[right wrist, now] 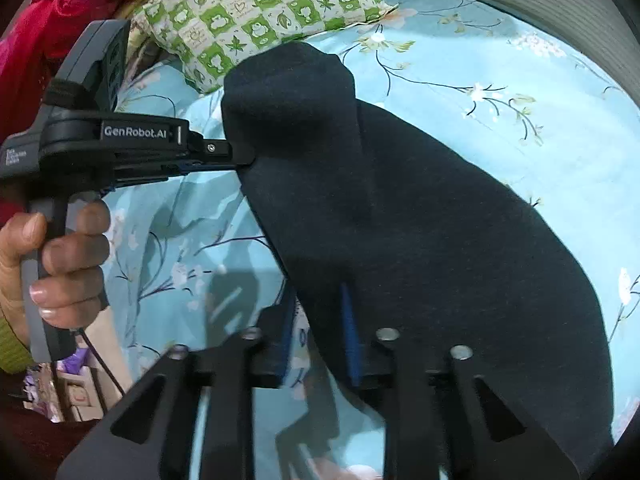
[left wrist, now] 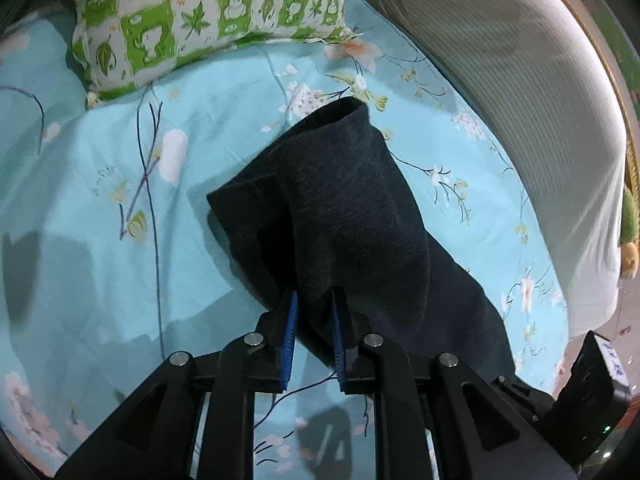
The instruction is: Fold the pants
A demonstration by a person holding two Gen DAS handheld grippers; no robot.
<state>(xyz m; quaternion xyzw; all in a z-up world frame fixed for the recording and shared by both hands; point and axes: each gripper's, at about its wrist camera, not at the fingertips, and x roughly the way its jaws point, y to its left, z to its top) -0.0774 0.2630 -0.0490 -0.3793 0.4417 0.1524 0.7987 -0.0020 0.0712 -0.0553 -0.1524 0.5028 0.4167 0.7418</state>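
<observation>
Dark navy pants [left wrist: 340, 208] lie folded on a light blue flowered bedsheet [left wrist: 100, 220], one rounded end pointing toward the pillow. My left gripper [left wrist: 314, 312] has its blue pads slightly apart, with the near edge of the fabric loose between them. In the right wrist view the pants [right wrist: 420, 220] stretch from upper left to lower right. My right gripper [right wrist: 318, 312] stands open over their near edge, and sheet shows between its left pad [right wrist: 288, 320] and the cloth. The left gripper [right wrist: 248, 160] is at the pants' left edge, held by a hand [right wrist: 60, 264].
A green and white checked pillow [left wrist: 200, 12] lies at the head of the bed, just beyond the pants. A grey striped cover [left wrist: 520, 80] bulges along the right side. Red fabric [right wrist: 60, 8] sits at the upper left. The right gripper's body [left wrist: 588, 380] is at the lower right.
</observation>
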